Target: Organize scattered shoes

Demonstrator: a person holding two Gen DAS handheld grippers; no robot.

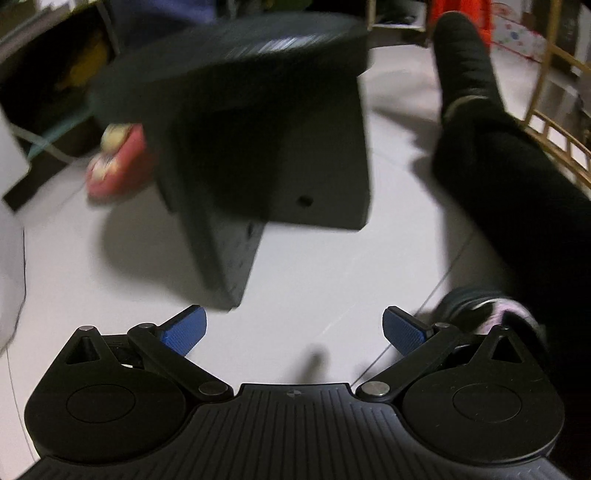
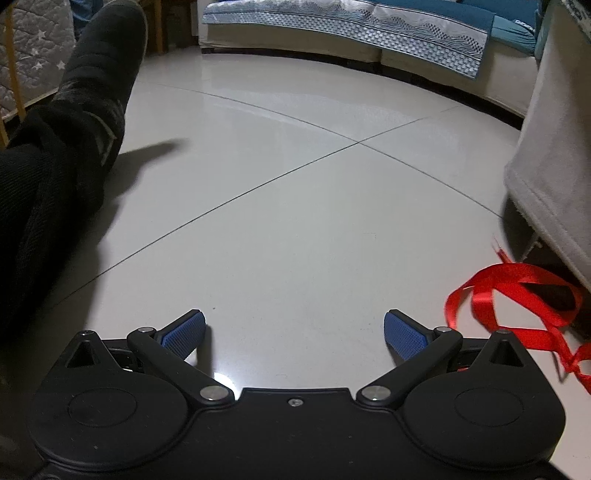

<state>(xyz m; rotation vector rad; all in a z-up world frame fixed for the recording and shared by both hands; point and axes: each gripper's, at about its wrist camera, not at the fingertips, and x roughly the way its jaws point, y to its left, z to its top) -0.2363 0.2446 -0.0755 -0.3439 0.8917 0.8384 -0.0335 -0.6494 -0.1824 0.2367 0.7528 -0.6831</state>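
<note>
Writing is nowhere legible in either view; the only mark is a small round emblem on the left gripper's [image 1: 294, 328] ribbed body, too tiny to read. From the left wrist camera, the jaws stand wide apart with nothing between the blue pads, above a pale tiled floor [image 1: 314, 277]. A large dark blurred object [image 1: 258, 129], a flat round top on a blocky base, fills the middle ahead; what it is cannot be told. Behind its left edge lies a small red shoe [image 1: 114, 162] with a pale pattern, blurred, on the floor. A person's black-clad leg [image 1: 498, 158] runs along the right, ending in a dark shoe, beside a golden wire rack [image 1: 554, 136]. A dark and pink shoe [image 1: 491, 314] sits by the right finger.

From the right wrist camera, the right gripper [image 2: 294, 328] also has its jaws spread and empty over bare tiles. Only here appear a red ribbon [image 2: 517, 299] on the floor at right, a grey cloth edge [image 2: 554, 184] above it, and a blue-patterned sofa cover [image 2: 351, 22] across the far side. The black leg lies at left. No loose shoe shows here.
</note>
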